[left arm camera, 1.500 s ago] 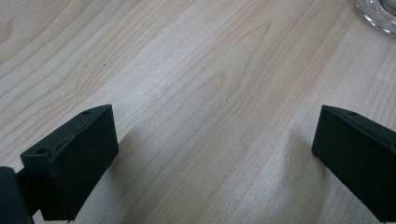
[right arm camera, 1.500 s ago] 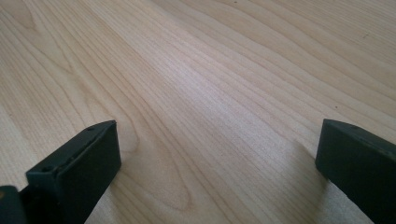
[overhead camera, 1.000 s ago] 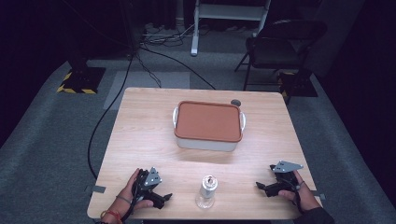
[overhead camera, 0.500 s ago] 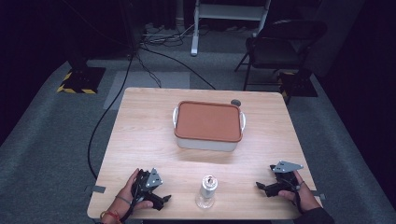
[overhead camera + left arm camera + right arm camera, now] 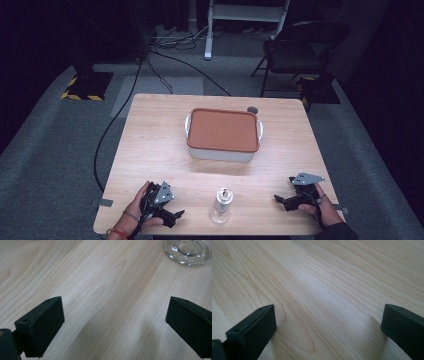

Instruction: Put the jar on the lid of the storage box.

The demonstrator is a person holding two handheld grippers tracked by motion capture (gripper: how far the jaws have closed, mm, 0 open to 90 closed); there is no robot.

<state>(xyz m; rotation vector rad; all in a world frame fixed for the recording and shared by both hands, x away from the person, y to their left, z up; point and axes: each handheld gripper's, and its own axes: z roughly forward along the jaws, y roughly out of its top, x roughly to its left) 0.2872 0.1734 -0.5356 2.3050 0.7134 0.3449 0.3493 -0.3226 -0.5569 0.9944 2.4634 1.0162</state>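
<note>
Between the left gripper [image 5: 172, 216] and the right gripper [image 5: 281, 200] stands a clear glass bottle [image 5: 220, 205], the one obstacle on that line. Ahead of both jaw pairs, held wide apart, bare table [image 5: 150, 150] lies open. Farther ahead, between the two, the white box with a brown lid [image 5: 223, 134] blocks the middle; room runs past either side.

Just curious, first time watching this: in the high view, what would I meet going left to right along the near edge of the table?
left gripper → clear glass bottle → right gripper
</note>
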